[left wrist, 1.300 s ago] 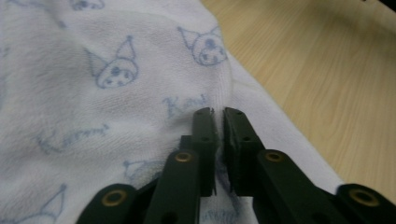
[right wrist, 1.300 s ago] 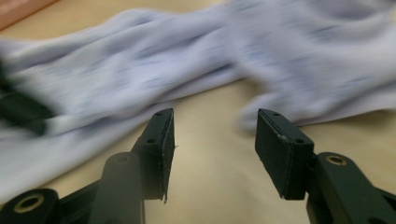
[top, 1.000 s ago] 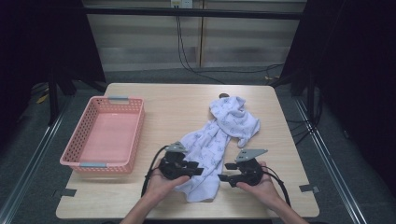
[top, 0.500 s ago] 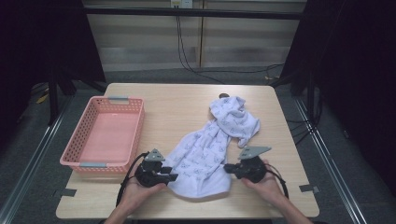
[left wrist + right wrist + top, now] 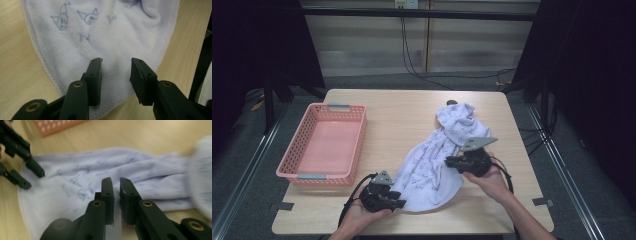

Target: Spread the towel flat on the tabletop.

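Towel [image 5: 112, 37]: blue cartoon-face print, scribbled lettering, perhaps "Ku", unreadable.

A light wooden table [image 5: 412, 107] carries a pink basket [image 5: 323, 145] and a crumpled white towel [image 5: 437, 160].
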### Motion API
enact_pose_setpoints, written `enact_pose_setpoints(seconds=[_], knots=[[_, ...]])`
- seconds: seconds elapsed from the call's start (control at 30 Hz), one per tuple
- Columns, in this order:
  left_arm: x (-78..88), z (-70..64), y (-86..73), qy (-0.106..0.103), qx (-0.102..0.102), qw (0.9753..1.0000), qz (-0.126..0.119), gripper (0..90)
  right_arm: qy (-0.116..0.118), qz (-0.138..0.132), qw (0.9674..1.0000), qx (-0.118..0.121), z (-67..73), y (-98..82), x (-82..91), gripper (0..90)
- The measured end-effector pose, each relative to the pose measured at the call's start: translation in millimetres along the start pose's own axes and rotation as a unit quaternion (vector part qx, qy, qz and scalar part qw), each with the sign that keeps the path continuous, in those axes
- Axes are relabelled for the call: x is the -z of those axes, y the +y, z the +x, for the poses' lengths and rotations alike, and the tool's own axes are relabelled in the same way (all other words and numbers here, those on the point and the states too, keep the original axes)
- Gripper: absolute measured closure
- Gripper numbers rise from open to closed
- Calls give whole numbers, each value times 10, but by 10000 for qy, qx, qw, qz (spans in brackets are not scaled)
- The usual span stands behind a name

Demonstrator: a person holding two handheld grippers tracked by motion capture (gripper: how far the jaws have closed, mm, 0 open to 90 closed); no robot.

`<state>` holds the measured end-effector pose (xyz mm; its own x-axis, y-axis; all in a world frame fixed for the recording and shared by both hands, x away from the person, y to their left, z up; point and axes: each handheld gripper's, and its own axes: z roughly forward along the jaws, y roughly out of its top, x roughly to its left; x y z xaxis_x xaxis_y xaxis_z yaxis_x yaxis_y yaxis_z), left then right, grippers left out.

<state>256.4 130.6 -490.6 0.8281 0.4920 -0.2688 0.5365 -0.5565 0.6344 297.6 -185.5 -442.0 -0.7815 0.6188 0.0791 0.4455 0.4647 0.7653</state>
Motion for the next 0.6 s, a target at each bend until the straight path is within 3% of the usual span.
enact_pose_setpoints(seconds=[0.13, 0.17, 0.23, 0.33, 0.4, 0.47, 0.6], knots=[[45, 62, 17, 41, 120, 9998, -142, 594, 276, 468, 9985, 121, 133, -119, -378, 819], [54, 74, 21, 131, 131, 9997, -168, 591, 305, 518, 9980, 174, 141, -151, -424, 814], [76, 103, 25, 194, 191, 9994, -226, 585, 424, 464, 9980, 59, 126, -176, -420, 782], [113, 148, 20, 377, 278, 9984, -302, 580, 615, 335, 9975, -22, 103, -181, -327, 655], [109, 178, -1, 492, 294, 9982, -191, 607, 709, 100, 9972, -209, 70, -168, -206, 629], [102, 183, -41, 598, 203, 9980, -86, 632, 592, -69, 9979, -241, 36, -149, -58, 614], [136, 145, -57, 524, 107, 9986, -37, 713, 297, -193, 9987, -354, -58, -247, 241, 654]])
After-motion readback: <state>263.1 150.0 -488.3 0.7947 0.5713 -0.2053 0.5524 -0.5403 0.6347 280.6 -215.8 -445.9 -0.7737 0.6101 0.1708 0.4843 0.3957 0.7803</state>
